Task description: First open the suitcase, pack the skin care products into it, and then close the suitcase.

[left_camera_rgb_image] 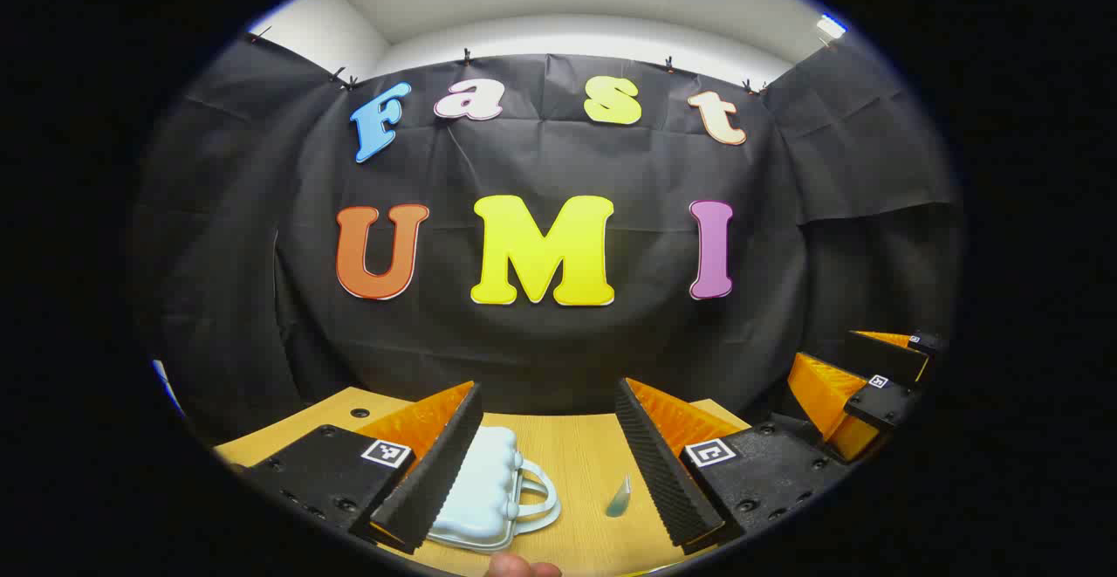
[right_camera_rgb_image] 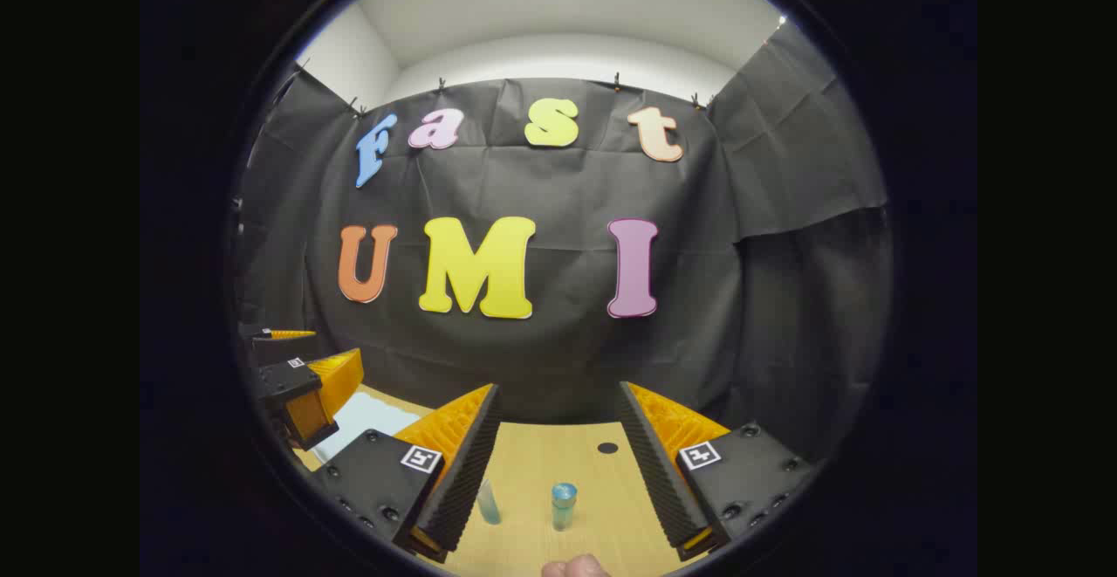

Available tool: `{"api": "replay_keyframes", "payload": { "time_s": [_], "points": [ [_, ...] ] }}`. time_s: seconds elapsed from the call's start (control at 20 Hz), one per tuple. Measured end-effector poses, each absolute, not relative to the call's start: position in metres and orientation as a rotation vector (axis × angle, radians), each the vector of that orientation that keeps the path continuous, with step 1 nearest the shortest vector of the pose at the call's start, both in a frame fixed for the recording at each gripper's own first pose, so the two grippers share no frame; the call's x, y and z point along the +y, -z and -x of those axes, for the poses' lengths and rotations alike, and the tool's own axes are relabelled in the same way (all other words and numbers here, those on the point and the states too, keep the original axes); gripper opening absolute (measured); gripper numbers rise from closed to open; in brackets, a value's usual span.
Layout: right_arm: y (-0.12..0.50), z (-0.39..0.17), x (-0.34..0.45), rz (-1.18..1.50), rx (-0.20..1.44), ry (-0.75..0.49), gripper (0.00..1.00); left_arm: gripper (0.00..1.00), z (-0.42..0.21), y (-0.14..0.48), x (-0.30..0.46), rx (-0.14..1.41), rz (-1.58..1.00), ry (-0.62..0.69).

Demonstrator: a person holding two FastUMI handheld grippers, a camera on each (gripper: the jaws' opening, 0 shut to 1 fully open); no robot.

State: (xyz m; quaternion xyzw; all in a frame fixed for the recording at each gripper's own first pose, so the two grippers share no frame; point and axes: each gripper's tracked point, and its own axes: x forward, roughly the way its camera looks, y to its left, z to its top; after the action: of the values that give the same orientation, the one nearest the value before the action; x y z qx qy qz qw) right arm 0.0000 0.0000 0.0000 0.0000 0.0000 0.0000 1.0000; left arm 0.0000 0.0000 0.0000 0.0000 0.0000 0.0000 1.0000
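While the pale blue case [left_camera_rgb_image: 476, 490] lies shut on the bench [left_camera_rgb_image: 576, 463], the first step, opening it, looks not yet begun. Both tongs hang above the bench, released and grasping nothing. In the left gripper view the left tongs [left_camera_rgb_image: 548, 455] have their fingers spread wide, the case sitting low between them toward the left finger, its handle [left_camera_rgb_image: 537, 494] turned toward the middle of the bench. A small clear tube [left_camera_rgb_image: 620, 497] lies near the case, apart from it. In the right gripper view the right tongs [right_camera_rgb_image: 558, 455] are spread too, with a capped bottle [right_camera_rgb_image: 563, 505] standing upright between the fingers and a second tube [right_camera_rgb_image: 487, 502] just beside the left finger.

The next move, as I judge it, calls for one pair of tongs to come down to the case's edge and lift the lid while the other steadies the base. The case's inside is hidden; the three products are all outside it, on the bench.
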Motion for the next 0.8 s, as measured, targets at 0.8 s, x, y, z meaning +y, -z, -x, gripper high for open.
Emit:
{"api": "replay_keyframes", "payload": {
  "time_s": [0.8],
  "points": [
    [-0.004,-0.004,-0.019,0.000,-0.015,0.043,0.80,0.98,-0.007,0.010,-0.005,0.024,-0.019,0.001]
  ]
}}
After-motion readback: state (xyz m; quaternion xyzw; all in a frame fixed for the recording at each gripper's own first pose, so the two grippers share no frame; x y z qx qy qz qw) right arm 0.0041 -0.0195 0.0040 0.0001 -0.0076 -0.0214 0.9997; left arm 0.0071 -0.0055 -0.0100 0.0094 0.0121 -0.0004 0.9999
